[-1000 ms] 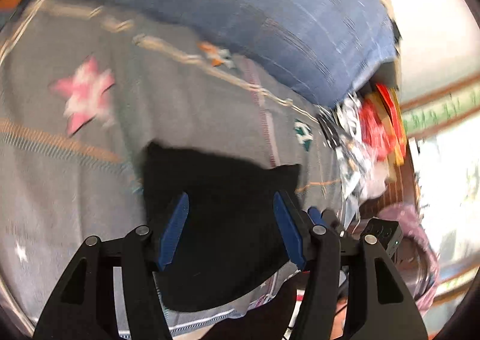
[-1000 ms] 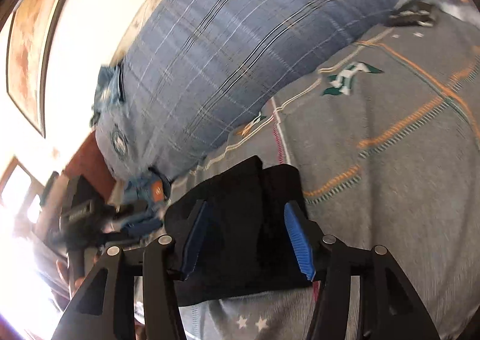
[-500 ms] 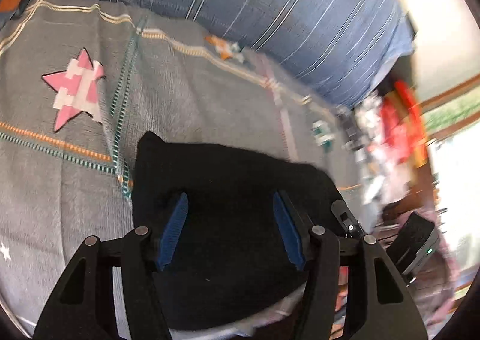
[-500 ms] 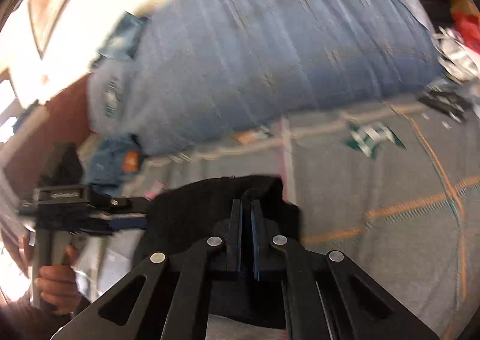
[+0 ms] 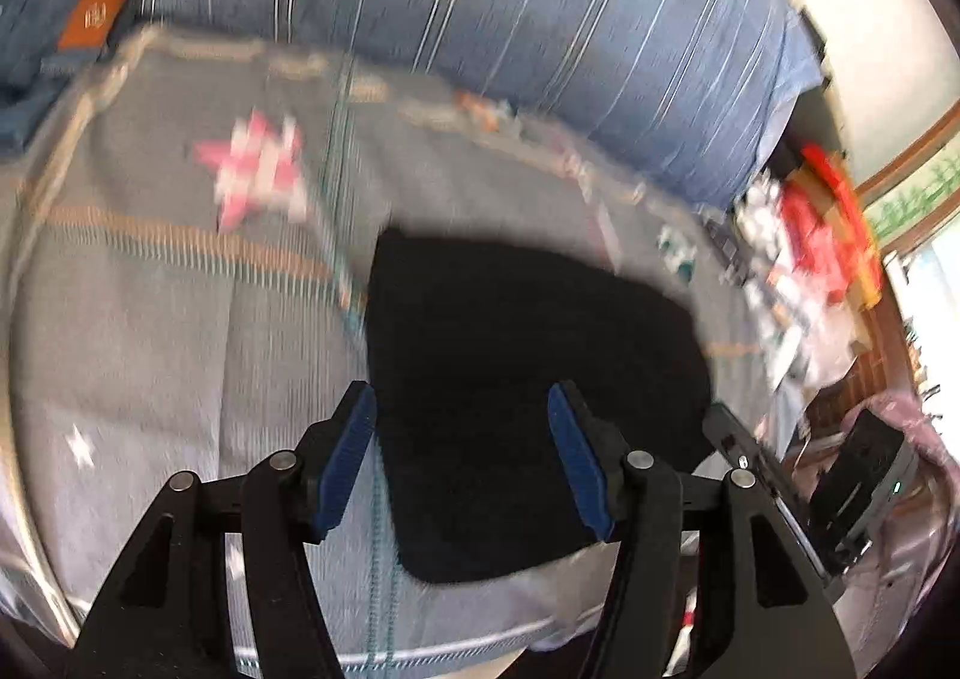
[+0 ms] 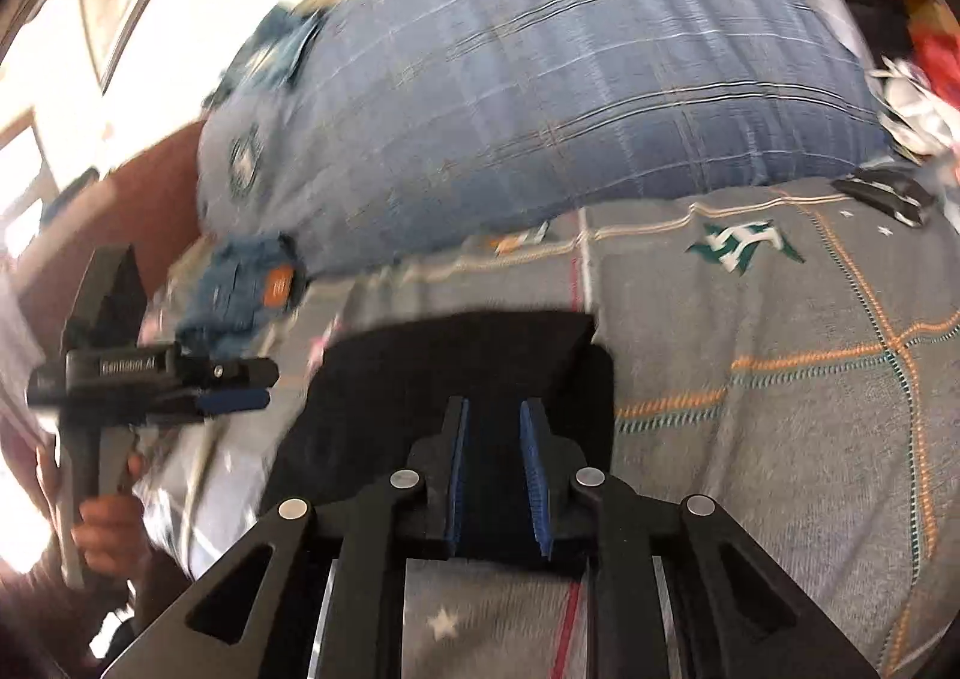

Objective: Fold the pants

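Folded black pants (image 5: 528,397) flat on the grey patterned bed cover (image 5: 180,331), left tongs (image 5: 461,463) spread wide above them as before, right tongs (image 6: 495,475), closed half a second ago, now narrowly parted over the near edge.

- The black pants (image 5: 516,379) lie folded into a compact, roughly rectangular bundle, flat on my bed.
- A folded layer's edge (image 6: 585,346) shows at one corner.

A grey patterned bedspread (image 6: 780,409) meets a blue plaid bolster (image 6: 540,79); bright, possibly window, light washes pale walls (image 5: 870,19).
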A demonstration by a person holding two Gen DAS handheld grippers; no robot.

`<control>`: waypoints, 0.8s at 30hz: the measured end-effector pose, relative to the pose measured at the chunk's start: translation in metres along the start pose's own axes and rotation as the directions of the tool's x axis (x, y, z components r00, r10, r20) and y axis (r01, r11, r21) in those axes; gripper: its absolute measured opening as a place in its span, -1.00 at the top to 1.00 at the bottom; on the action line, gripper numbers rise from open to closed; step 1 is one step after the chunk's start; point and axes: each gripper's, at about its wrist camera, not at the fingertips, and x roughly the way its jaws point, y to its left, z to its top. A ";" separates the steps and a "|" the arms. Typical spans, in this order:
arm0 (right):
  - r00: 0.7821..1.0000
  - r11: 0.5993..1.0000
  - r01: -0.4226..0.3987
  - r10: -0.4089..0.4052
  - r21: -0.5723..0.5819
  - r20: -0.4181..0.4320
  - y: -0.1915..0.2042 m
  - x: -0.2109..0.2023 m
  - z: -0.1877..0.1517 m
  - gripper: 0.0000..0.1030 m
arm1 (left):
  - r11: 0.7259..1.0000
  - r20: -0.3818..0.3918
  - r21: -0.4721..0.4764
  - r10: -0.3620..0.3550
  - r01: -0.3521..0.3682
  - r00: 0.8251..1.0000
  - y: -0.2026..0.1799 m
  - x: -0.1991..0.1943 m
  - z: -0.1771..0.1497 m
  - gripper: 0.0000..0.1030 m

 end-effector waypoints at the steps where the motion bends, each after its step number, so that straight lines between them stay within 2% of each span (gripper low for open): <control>1: 0.999 1.000 0.023 -0.024 -0.012 -0.035 0.000 0.009 -0.008 0.65 | 1.000 -0.037 0.004 0.023 -0.023 0.999 0.001 0.013 -0.007 -0.14; 3: 0.996 0.999 0.052 -0.053 -0.006 -0.070 -0.004 0.022 -0.018 0.67 | 1.000 -0.072 -0.011 0.024 -0.025 0.997 0.004 0.030 -0.015 -0.17; 5: 0.999 0.999 0.034 -0.033 0.026 -0.023 -0.008 0.019 -0.024 0.67 | 0.999 -0.039 0.008 0.032 -0.031 0.999 0.000 0.026 -0.016 -0.25; 7: 0.999 0.999 0.036 -0.036 0.038 -0.011 -0.008 0.017 -0.026 0.67 | 0.999 -0.047 0.017 0.043 -0.042 0.998 -0.004 0.027 -0.014 -0.26; 12: 0.999 0.998 0.054 -0.054 0.042 -0.010 -0.005 0.018 -0.025 0.66 | 1.000 -0.073 -0.022 0.019 -0.020 0.997 0.000 0.025 -0.010 -0.26; 15: 0.999 0.997 0.036 -0.034 0.068 -0.033 -0.003 0.015 -0.015 0.53 | 0.999 -0.069 -0.032 0.014 -0.016 0.998 0.007 0.013 -0.009 -0.26; 18: 1.000 0.997 0.017 -0.018 0.077 0.012 -0.002 0.002 -0.002 0.43 | 0.999 -0.040 -0.053 -0.002 0.000 0.999 0.010 0.003 0.003 -0.26; 19: 0.999 0.997 0.009 -0.012 0.080 0.031 -0.002 -0.001 0.004 0.32 | 0.998 -0.034 -0.061 -0.011 0.009 0.999 0.010 0.000 0.007 -0.26; 20: 0.999 0.996 0.004 -0.008 0.085 0.042 -0.003 -0.003 0.010 0.06 | 0.998 -0.029 -0.067 -0.020 0.018 0.999 0.010 -0.003 0.013 -0.26; 22: 0.998 0.994 0.013 -0.019 0.108 0.059 -0.007 -0.003 0.023 -0.26 | 0.997 -0.013 -0.071 -0.024 0.023 1.000 0.007 -0.005 0.026 -0.26; 23: 0.998 0.991 0.020 -0.028 0.129 0.060 -0.012 0.001 0.030 -0.35 | 0.997 -0.013 -0.071 -0.017 0.016 1.000 0.007 -0.005 0.030 -0.26; 24: 0.999 0.990 0.018 -0.025 0.142 0.048 -0.015 0.005 0.034 -0.35 | 0.997 -0.017 -0.076 -0.012 0.011 1.000 0.007 -0.003 0.035 -0.26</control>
